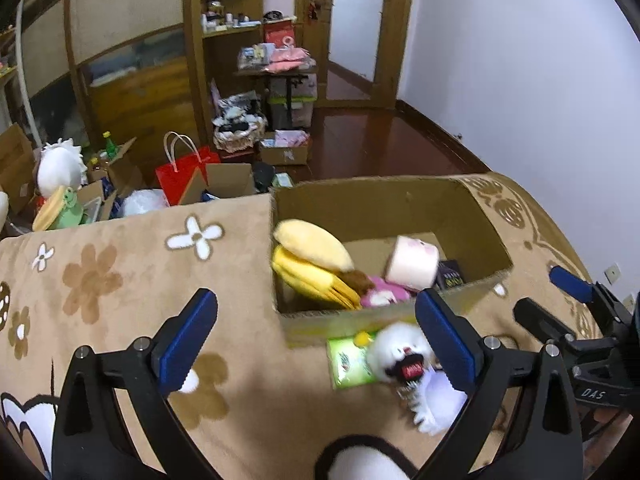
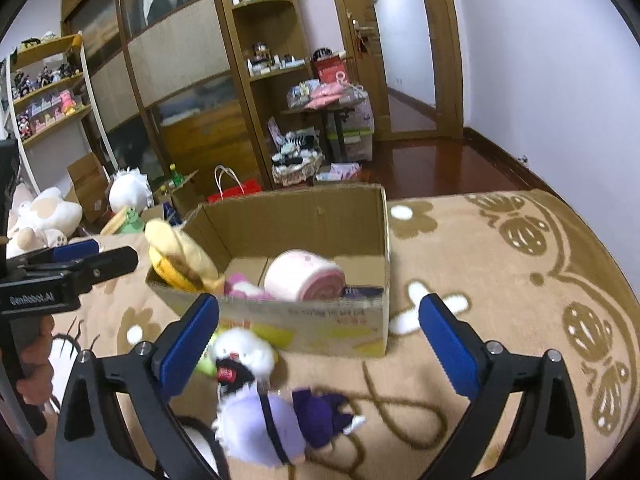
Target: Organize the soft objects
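Now, step in hand: picking up the white fluffy plush doll with black mouth and lilac body (image 2: 248, 392), to go into the open brown cardboard box (image 2: 320, 216).
Doll position: lying on the tan flower-patterned plush blanket (image 2: 500, 280), just in front of the box's near wall, partly over a flat green packet (image 1: 348, 360); purple limbs trailing towards the right.
Right gripper (image 2: 318, 344): spread wide, holding nothing, hanging above the doll with the head close to the left blue pad.
Left gripper (image 1: 316, 336): likewise released and bare, doll near its right finger.
Box contents: yellow banana-shaped plush (image 1: 312, 264) leaning at the left end, pink-and-white rolled plush (image 2: 304, 276) in the middle, a small pink plush (image 1: 384, 294) between; bare floor at the back right.
Grasp advice: centring over the lilac body rather than the fluffy head, closing across the narrow width, avoiding the black strap.
Caution: lifting clear of the near wall before moving in; leaving the green packet behind.
Placement: likely best into the free back-right space.
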Demonstrator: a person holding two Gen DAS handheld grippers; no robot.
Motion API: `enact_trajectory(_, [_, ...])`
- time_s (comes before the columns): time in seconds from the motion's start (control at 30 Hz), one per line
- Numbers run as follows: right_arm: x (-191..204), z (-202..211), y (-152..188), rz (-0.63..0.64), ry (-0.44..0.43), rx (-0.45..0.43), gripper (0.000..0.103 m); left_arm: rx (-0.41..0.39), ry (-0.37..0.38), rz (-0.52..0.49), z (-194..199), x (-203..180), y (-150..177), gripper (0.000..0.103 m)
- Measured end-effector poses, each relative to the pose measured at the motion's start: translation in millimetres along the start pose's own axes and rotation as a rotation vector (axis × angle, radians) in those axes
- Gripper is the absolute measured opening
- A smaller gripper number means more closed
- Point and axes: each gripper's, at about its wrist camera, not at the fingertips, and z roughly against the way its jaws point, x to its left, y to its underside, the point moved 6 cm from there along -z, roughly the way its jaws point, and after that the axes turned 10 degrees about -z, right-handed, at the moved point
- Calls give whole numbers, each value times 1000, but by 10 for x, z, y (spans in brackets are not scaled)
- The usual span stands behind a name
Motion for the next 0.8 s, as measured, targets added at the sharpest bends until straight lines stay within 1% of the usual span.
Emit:
enact_trajectory(0.17, [28, 26, 162, 15, 9, 53, 103, 35, 18, -57, -11, -175, 91, 98])
enact_trajectory(0.23, [45, 41, 199, 26, 19, 63, 103, 46, 26, -61, -37, -232, 118, 98])
enact_trajectory(0.4, [49, 45, 307, 19, 6, 104, 103, 86, 57, -85, -165, -377, 162, 98])
enact_trajectory(0.5, [59, 8, 382, 16, 6, 135, 103, 108, 65, -108, -243, -472, 186, 98])
enact_trajectory(0.63, [49, -73, 484, 0, -8, 184, 103, 137, 79, -110, -347, -540, 199, 98])
enact_trajectory(0.73, [58, -128, 566, 3, -8, 217, 103, 159, 73, -104, -433, -549, 205, 98])
enact_trajectory(0.8, [52, -159, 609, 1, -10, 233, 103, 168, 64, -119, -482, -559, 219, 98])
